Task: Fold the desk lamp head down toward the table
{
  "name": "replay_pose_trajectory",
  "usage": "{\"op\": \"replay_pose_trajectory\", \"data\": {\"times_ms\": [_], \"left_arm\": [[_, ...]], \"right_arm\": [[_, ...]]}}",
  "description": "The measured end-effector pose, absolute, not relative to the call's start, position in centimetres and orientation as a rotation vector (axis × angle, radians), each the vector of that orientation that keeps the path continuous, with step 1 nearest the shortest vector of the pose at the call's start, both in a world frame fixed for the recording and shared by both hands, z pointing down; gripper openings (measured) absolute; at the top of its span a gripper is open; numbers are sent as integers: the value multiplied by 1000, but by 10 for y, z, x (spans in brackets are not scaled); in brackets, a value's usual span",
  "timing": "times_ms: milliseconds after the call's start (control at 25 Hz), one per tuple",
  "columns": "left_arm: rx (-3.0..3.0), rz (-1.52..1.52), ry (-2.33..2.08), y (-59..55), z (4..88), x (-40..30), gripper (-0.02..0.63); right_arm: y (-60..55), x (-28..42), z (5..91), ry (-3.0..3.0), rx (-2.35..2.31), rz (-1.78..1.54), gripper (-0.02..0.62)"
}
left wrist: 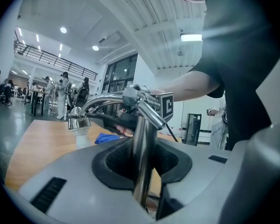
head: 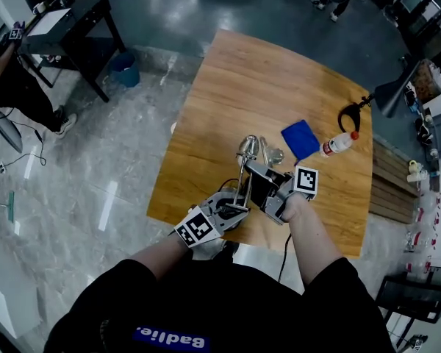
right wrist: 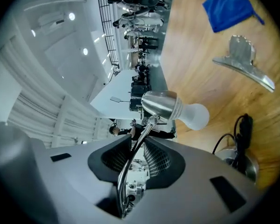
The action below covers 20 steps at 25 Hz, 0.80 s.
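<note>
Steady hold here: left gripper (left wrist: 140, 171) clamps the desk lamp (head: 248, 149) by its upright post (left wrist: 143, 134) near the blue cloth (head: 300, 138), bracing it; right gripper (right wrist: 137, 160) loosely straddles the thin neck (right wrist: 140, 141) under the lamp head (right wrist: 161, 105), jaws slack

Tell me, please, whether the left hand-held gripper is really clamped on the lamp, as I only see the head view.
Observer: Yes. In the left gripper view, the left hand-held gripper is shut on the lamp's upright post.
Operator: And the right one?
Observer: The right hand-held gripper is open. The thin curved arm runs between its pads without being pinched.
Operator: Which way does the bulb point?
Observer: The bulb hangs downward from the lamp head, toward the table.
</note>
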<state>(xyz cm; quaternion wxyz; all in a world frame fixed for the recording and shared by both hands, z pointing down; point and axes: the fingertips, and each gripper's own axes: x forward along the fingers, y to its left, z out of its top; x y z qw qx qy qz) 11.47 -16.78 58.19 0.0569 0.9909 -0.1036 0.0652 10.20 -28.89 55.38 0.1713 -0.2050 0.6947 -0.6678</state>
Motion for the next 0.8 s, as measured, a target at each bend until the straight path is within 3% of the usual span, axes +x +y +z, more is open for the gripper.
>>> {"op": "replay_pose_trajectory", "data": {"times_ms": [800], "left_arm": [[2991,178,-331,-168,586,113,115]], "right_arm": [[-280,103,595,1704,-521,-2018,98]]}}
